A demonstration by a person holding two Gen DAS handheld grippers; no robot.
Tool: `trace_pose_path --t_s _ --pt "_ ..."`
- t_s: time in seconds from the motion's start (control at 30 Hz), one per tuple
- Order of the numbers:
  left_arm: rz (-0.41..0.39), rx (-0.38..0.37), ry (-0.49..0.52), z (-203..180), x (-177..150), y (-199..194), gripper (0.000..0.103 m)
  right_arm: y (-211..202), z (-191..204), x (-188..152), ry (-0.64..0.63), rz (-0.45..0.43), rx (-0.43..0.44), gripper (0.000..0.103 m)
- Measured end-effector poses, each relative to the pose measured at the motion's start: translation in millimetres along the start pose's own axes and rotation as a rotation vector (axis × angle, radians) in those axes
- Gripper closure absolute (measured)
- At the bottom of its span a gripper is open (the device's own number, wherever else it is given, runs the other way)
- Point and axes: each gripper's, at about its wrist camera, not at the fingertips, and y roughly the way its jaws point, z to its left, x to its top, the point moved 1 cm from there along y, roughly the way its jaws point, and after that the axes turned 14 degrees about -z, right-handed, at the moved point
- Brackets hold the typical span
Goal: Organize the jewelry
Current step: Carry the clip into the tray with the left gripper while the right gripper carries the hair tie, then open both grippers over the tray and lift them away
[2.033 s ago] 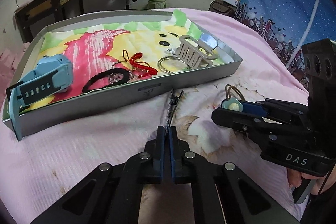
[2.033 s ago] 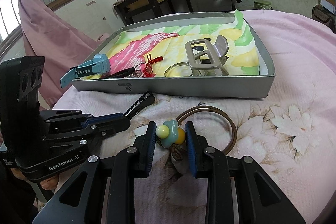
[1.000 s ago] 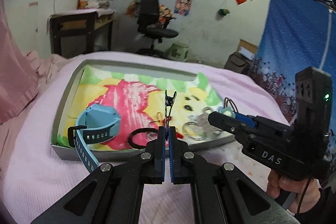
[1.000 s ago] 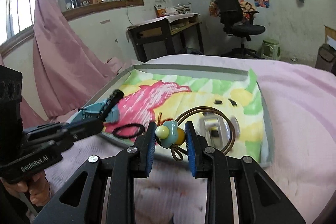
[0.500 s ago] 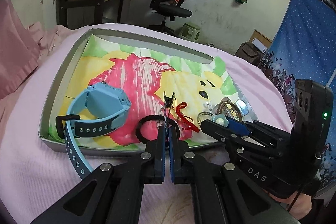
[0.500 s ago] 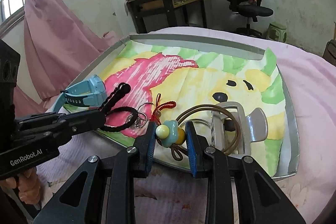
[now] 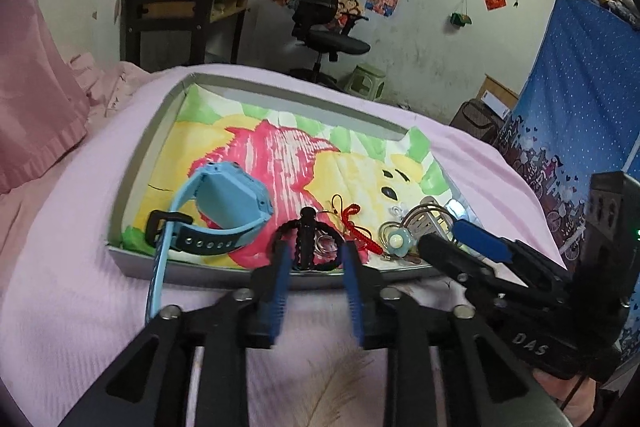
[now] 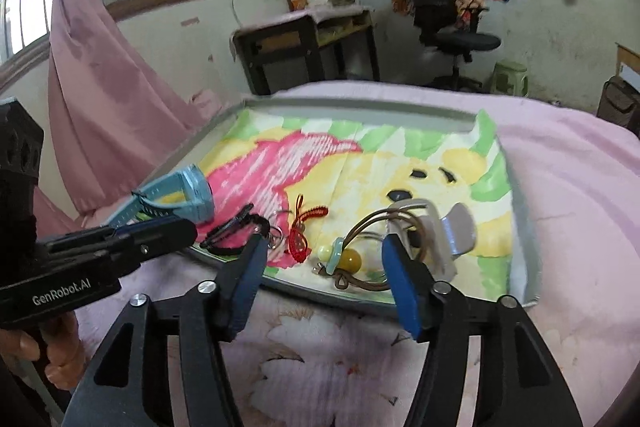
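Note:
A grey tray (image 7: 132,187) lined with a cartoon cloth lies on the pink bed. My left gripper (image 7: 316,261) hovers over the tray's front rim with its jaws opening. The black hair clip (image 7: 306,239) lies loose between them on a black hair tie (image 7: 280,233), touching neither pad. My right gripper (image 8: 325,251) is at the tray's front right, jaws opening too. The flower hair tie (image 8: 340,255) with its brown loop rests on the tray floor between those fingers, free of them. It also shows in the left wrist view, flower hair tie (image 7: 398,239) beside the right gripper (image 7: 444,235).
In the tray lie a blue watch (image 7: 224,211), a red cord (image 7: 356,223), metal rings and a grey claw clip (image 8: 444,231). The left gripper (image 8: 180,227) and a hand fill the left of the right wrist view. A desk (image 7: 180,23) and office chair (image 7: 324,23) stand behind the bed.
Both grippers have gone from shut to open over the tray. The hair clip left the left jaws and the flower hair tie left the right jaws; both now lie in the tray.

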Motion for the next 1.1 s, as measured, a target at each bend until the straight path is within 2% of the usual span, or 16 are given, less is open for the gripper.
trace_pose_path --t_s 0.2,0.23,0.33,0.5,0.57,0.8,1.1 --pt "-0.085 0.027 -0.005 2.8 0.8 -19.0 0.047 -25.0 -3.4 3.9 0.030 -0.092 -0.038 0.035" --pt "-0.099 0.030 -0.004 3.1 1.2 -23.2 0.045 -29.6 -4.2 4.3 0.040 -0.108 -0.042 0.031" --pt "-0.137 0.040 0.001 2.7 1.7 -35.9 0.032 -41.1 -5.1 5.0 0.061 -0.145 -0.052 0.019" --pt "-0.196 0.051 0.028 -1.0 1.1 -59.8 0.015 -64.2 -3.6 5.5 0.082 -0.213 -0.068 0.006" --pt "-0.214 0.064 0.040 -3.3 0.0 -69.6 0.010 -74.2 -0.6 5.9 0.079 -0.238 -0.071 0.001" --pt "-0.290 0.091 0.054 -6.3 -8.3 -108.5 0.000 -108.6 8.0 0.2 0.092 -0.298 -0.081 0.001" --pt "-0.347 0.119 0.093 -6.3 -30.0 -161.4 0.000 -154.4 24.3 -20.9 0.078 -0.319 -0.092 0.001"
